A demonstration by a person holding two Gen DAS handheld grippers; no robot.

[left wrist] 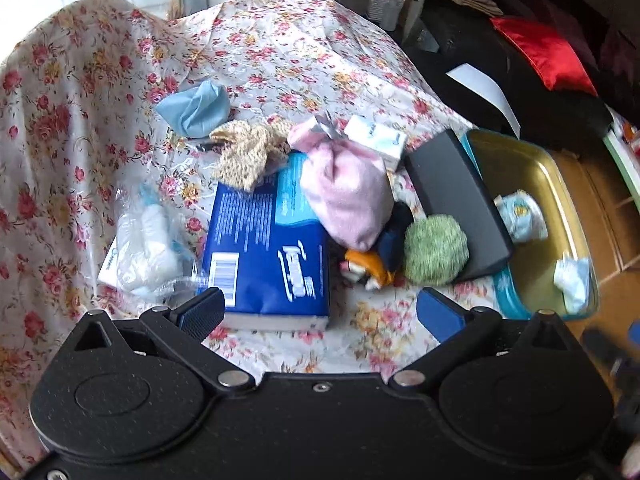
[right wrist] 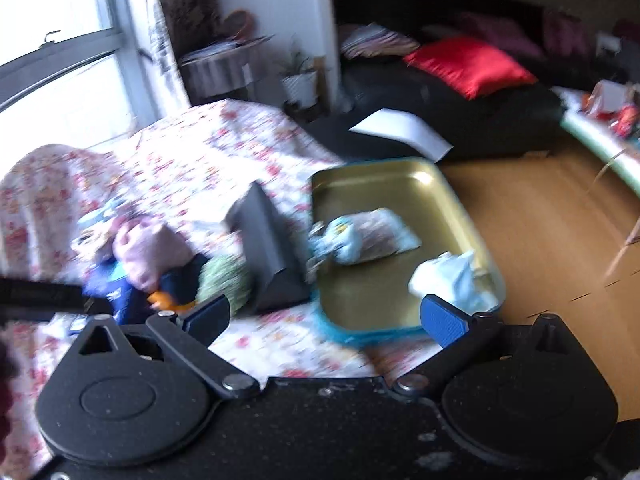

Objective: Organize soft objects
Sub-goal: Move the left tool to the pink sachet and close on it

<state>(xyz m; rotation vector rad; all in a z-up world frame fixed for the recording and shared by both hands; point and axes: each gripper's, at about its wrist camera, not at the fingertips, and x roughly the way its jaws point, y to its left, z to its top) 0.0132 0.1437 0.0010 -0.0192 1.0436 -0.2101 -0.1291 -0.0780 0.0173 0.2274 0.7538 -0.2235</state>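
On the floral tablecloth point(left wrist: 280, 60) lies a heap of soft things: a pink pouch point(left wrist: 344, 196), a green yarn ball point(left wrist: 436, 250), a beige crocheted piece point(left wrist: 248, 152), a blue cloth point(left wrist: 196, 108) and an orange-and-navy toy point(left wrist: 372, 264). A blue tissue pack point(left wrist: 268, 256) lies under them. The gold tray point(left wrist: 560, 208) point(right wrist: 360, 292) at the right holds two pale blue-white soft items point(right wrist: 352, 240) point(right wrist: 452, 280). My left gripper point(left wrist: 320, 314) is open above the cloth near the tissue pack. My right gripper point(right wrist: 324, 318) is open and empty over the tray's near edge.
A black case point(left wrist: 456, 200) point(right wrist: 272, 252) leans between the heap and the tray. A white box point(left wrist: 376, 140) sits behind the pouch, a clear plastic bag point(left wrist: 148, 244) at the left. Beyond are a dark sofa with a red cushion point(right wrist: 468, 64) and wooden floor point(right wrist: 560, 220).
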